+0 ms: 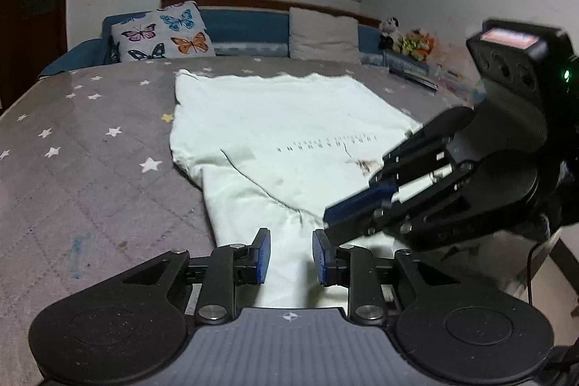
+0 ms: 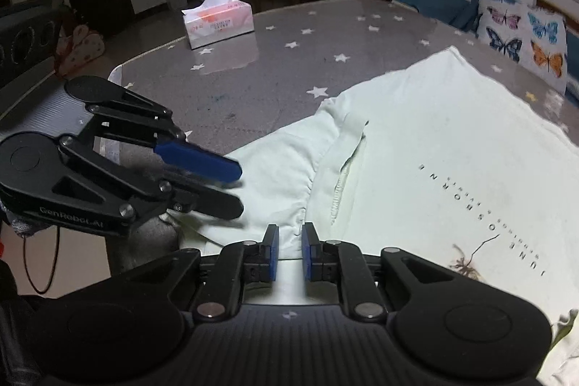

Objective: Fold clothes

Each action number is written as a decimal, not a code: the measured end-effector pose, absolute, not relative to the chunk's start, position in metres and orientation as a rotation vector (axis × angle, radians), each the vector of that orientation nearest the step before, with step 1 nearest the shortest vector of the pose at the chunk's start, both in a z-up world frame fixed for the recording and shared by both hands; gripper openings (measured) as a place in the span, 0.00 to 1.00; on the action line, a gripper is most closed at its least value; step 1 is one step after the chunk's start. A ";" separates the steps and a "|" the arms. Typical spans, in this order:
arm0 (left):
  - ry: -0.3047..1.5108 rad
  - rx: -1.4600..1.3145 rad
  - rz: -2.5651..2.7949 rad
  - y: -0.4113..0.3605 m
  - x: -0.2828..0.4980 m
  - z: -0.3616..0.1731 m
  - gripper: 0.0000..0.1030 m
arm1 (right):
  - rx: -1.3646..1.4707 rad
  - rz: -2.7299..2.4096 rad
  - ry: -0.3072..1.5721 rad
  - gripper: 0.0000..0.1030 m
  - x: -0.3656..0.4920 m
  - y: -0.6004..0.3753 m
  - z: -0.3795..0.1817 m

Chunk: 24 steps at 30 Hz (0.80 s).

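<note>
Pale tee (image 1: pixel 289 125) lies flat on the star-print table (image 1: pixel 90 140), print side up, one sleeve (image 1: pixel 246 198) drawn in over the body toward the near edge. Step looks like sleeve fold, approx. mid-task.

L gripper (image 1: pixel 290 255) sits over the sleeve end, jaws part open, cloth between but pads not pressing. R gripper (image 2: pixel 290 250) is just beside it, jaws narrow, a ridge of cloth in the gap; grip unclear.

Next, prob.: smooth the sleeve, then go for the other side.
</note>
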<state>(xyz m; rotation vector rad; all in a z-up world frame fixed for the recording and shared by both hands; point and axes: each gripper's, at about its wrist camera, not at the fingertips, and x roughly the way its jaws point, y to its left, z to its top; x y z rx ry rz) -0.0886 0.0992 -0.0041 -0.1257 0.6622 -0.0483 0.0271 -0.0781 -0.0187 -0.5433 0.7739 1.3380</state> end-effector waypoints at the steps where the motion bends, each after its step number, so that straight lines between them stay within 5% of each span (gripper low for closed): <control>1: 0.665 -0.116 -0.056 0.098 -0.090 -0.005 0.27 | -0.541 1.336 0.770 0.12 0.027 -0.080 -0.017; 9: 0.648 0.058 -0.198 0.071 -0.110 0.000 0.44 | -0.491 1.228 0.726 0.17 0.039 -0.128 0.009; 12: 0.659 0.132 -0.241 0.060 -0.111 -0.005 0.44 | -0.489 1.173 0.731 0.28 0.041 -0.150 0.012; 24: 0.713 0.221 -0.204 0.066 -0.126 -0.013 0.44 | -0.428 1.088 0.757 0.29 0.026 -0.207 0.013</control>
